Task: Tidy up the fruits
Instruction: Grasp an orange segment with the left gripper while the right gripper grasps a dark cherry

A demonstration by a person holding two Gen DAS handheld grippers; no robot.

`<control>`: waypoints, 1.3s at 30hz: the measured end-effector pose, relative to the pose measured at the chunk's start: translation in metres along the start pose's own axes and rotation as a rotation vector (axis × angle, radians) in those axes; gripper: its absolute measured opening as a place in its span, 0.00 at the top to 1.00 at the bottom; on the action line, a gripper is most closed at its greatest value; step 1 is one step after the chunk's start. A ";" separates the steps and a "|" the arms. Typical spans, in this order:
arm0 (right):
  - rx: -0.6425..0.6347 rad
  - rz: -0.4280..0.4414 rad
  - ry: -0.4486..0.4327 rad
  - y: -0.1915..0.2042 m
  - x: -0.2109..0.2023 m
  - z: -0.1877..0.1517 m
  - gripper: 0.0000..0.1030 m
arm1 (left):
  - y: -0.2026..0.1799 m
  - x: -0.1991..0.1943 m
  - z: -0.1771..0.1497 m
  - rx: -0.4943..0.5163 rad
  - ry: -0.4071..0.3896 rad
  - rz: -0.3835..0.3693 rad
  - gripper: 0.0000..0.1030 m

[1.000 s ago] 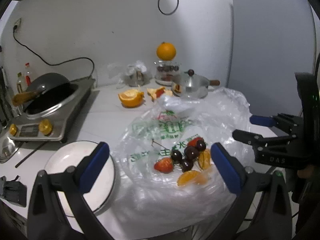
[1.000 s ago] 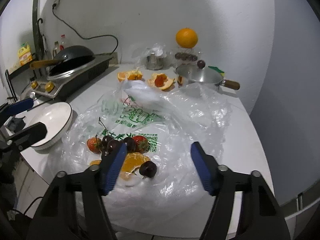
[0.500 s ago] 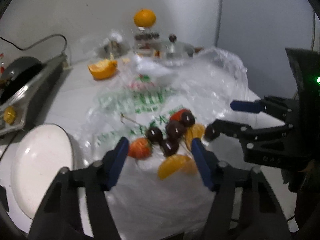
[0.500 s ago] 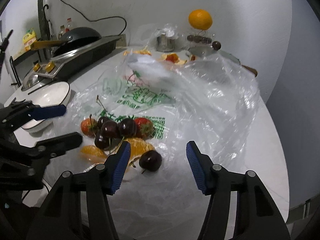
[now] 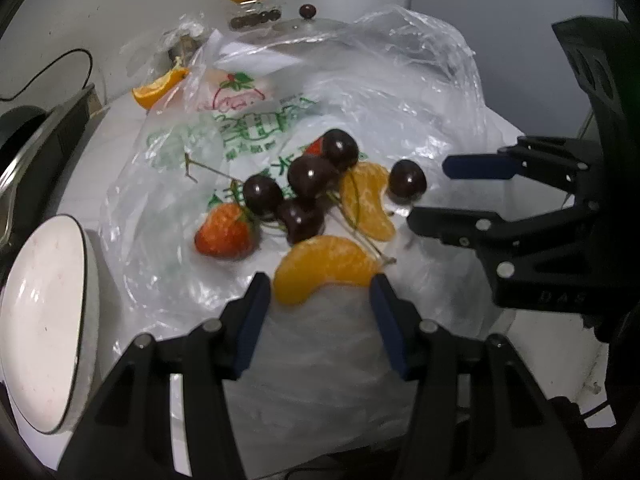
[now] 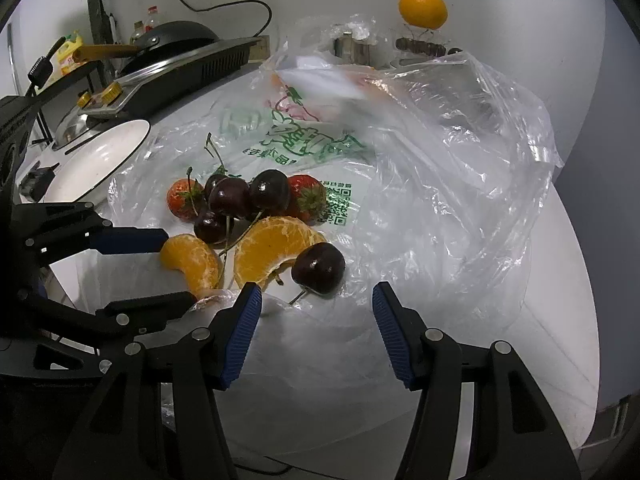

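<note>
The left tool is closing its jaws around an orange segment, which sits between the blue pads; whether the pads press it yet I cannot tell, so I count it as not gripped. The right tool stands half wide, holding nothing, with a lone cherry just ahead of its gap.

Both fruits lie on a clear plastic bag spread over the near part of the bench. Just behind the lone cherry lies a second orange segment, and beyond that a cluster of dark cherries with a strawberry at one side and another strawberry at the other. A white plate waits at the bench's left edge, beside the bag.

Risks, as I judge them: the soft segment could be crushed or split if the jaws close too hard. A pad could snag the loose film and drag the bag, rolling the cherries. The two tools work close together, so they may knock each other. The cherry is round and smooth and could squirt out sideways.
</note>
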State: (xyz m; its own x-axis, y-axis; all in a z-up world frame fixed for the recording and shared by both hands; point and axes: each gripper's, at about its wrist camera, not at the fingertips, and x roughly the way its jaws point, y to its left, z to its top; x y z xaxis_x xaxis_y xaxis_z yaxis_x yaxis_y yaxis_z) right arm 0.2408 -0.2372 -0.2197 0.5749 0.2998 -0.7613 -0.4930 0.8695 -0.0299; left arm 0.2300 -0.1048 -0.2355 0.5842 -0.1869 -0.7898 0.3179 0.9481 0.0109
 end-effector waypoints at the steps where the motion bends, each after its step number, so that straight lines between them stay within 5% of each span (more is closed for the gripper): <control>1: 0.000 0.000 0.001 0.000 0.001 0.000 0.41 | -0.001 0.001 0.001 0.007 -0.001 0.009 0.47; 10: 0.012 0.044 -0.018 -0.008 0.007 0.010 0.41 | -0.012 0.005 0.007 0.113 -0.012 0.071 0.45; 16: -0.010 0.058 -0.013 -0.010 0.018 0.013 0.42 | -0.001 0.010 0.011 0.101 -0.009 0.005 0.45; 19: -0.011 0.052 -0.014 -0.013 0.018 0.011 0.53 | 0.005 0.011 0.011 0.086 -0.011 -0.037 0.46; 24: -0.004 0.076 -0.020 -0.017 0.016 0.009 0.55 | 0.010 0.009 0.009 0.075 -0.007 -0.096 0.61; 27: -0.005 0.097 -0.028 -0.015 0.016 0.010 0.69 | 0.010 0.007 0.008 0.075 -0.011 -0.102 0.72; 29: -0.006 0.092 -0.029 -0.013 0.015 0.010 0.69 | 0.012 0.006 0.007 0.064 -0.011 -0.109 0.77; 39: -0.001 0.073 -0.047 -0.014 0.005 0.013 0.69 | 0.017 -0.009 -0.002 0.033 -0.045 -0.129 0.81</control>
State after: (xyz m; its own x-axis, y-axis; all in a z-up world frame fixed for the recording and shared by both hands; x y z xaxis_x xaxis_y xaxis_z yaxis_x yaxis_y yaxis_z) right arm 0.2588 -0.2427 -0.2148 0.5673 0.3807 -0.7302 -0.5355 0.8442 0.0241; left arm 0.2286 -0.0866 -0.2291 0.5696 -0.3186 -0.7577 0.4166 0.9066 -0.0680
